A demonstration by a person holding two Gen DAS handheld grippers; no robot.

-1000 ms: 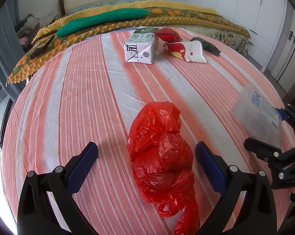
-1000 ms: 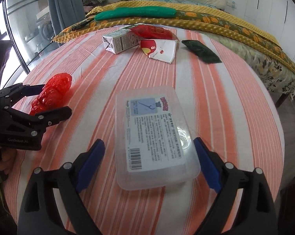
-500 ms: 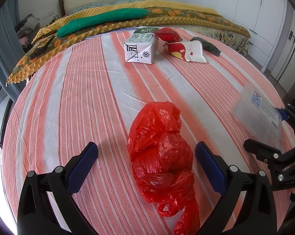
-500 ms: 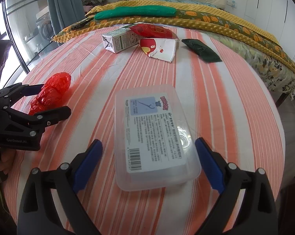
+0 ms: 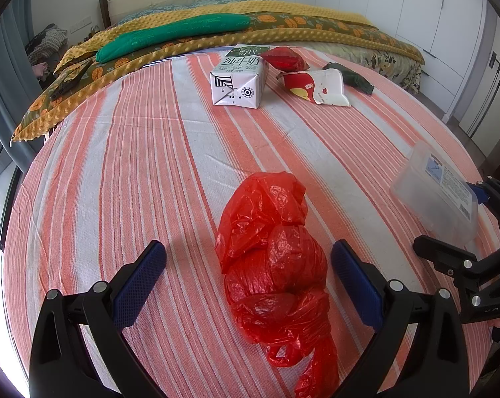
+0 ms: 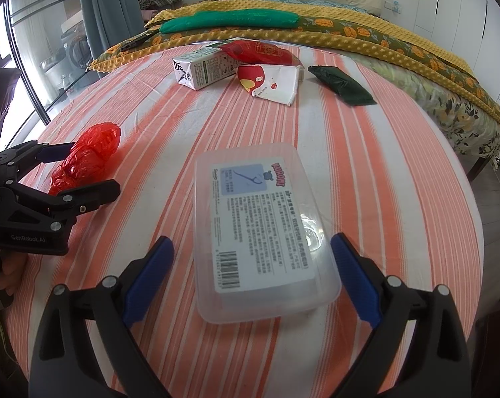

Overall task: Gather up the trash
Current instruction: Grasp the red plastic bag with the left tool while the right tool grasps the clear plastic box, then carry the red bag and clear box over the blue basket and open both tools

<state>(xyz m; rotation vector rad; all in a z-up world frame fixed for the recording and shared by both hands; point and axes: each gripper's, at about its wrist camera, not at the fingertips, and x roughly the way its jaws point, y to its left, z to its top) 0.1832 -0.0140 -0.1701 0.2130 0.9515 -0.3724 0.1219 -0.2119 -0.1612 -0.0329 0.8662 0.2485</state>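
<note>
Nothing much moved since 0.5 s ago; both grippers stay put. L gripper (image 5: 248, 280) spread wide, red bag (image 5: 273, 265) between its pads w/o contact. R gripper (image 6: 251, 273) spread wide too, clear plastic box (image 6: 258, 229) between its fingers, untouched. Milk carton (image 5: 238, 76) & wrappers far ahead.

Bag (image 5: 273, 265) left of box (image 6: 260, 222) on cloth (image 5: 150, 165); carton (image 5: 238, 78) behind.
</note>
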